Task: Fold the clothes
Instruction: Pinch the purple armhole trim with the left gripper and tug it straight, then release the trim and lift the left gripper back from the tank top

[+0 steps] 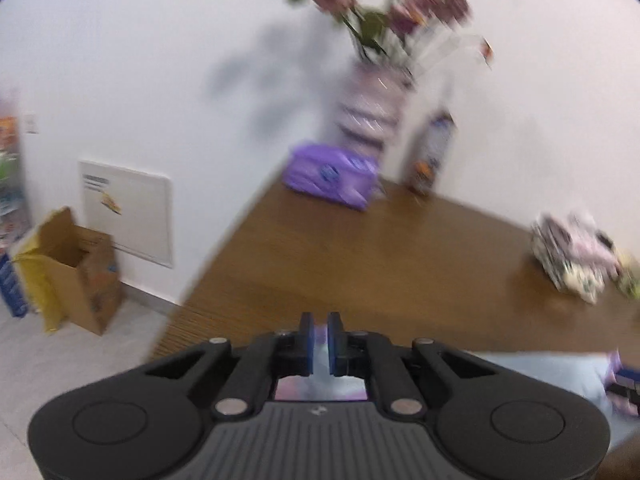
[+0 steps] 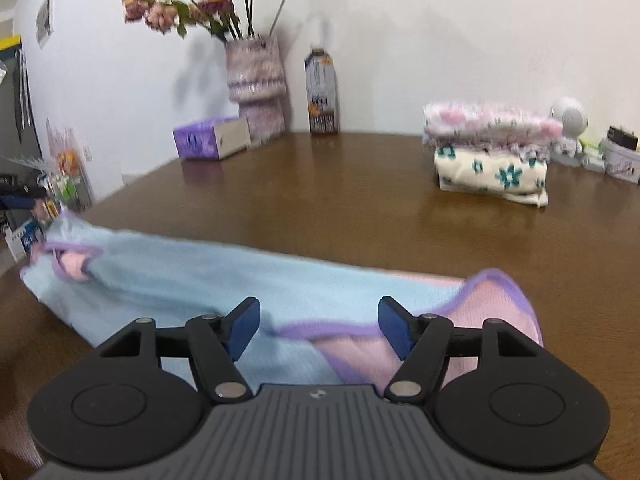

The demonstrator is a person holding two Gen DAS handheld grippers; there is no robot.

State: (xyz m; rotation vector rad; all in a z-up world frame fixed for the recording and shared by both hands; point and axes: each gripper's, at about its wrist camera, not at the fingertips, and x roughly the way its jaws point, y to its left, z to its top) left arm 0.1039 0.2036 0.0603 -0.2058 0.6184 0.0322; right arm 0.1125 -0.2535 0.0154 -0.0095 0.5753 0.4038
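The left tongs are clenched on a fold of the cloth, a bit of pale fabric showing between the blue pads; in the right wrist view that end of the cloth rises off the bench at the far left, so it seems to be lifted there. The rest of the cloth, light blue with a pink side and a purple hem, lies in a long band across the bench just ahead of the right tongs, which are spread wide and hold nothing, poised over the purple hem where blue meets pink.

My judgement: a fold of this cloth is in hand, with one end gripped. The next move likely calls for the right tongs to close on the hem or corner below them, so both ends travel together and the edges meet evenly; the soft fabric will sag and bunch if only one end is carried.

Well beyond the tongs, from left: a purple tissue box, a vase of dried flowers, a carton, a stack of folded clothes and a small white figure. All stand far back; the bench between looks free. Off the left edge a cardboard box sits on the floor.
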